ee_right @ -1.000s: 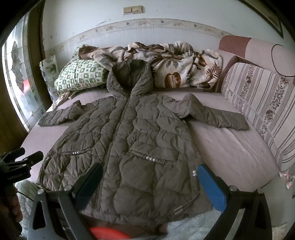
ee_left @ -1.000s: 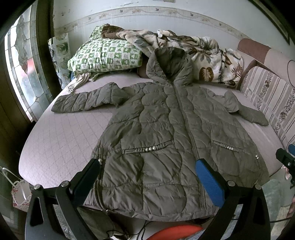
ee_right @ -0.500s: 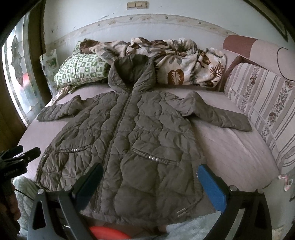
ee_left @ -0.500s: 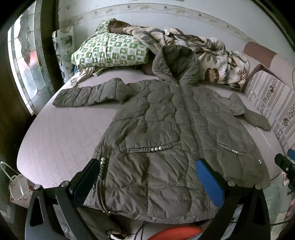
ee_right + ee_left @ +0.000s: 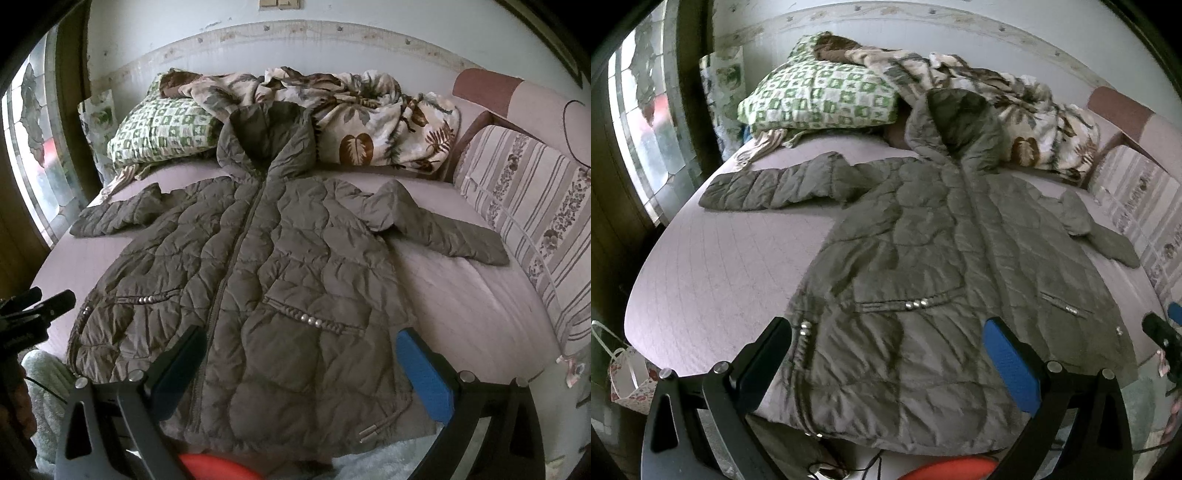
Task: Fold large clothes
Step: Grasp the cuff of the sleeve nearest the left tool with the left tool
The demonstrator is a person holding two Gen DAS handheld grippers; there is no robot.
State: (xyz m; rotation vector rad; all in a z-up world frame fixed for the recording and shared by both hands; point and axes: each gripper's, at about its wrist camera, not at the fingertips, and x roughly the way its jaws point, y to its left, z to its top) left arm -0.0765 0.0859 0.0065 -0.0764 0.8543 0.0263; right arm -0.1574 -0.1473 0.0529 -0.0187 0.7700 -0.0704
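My left gripper hangs with its 2 jaws spread wide and empty above the near left hem of the olive-green quilted puffer coat. The coat lies face up, zipped, across the pale pink quilted bed, hood toward the far pillows, both sleeves flung outward, so every edge is free to reach. Its padded fabric looks puffy and crinkled, likely springy when folded. My right gripper hovers likewise agape over the near right hem, holding nothing.
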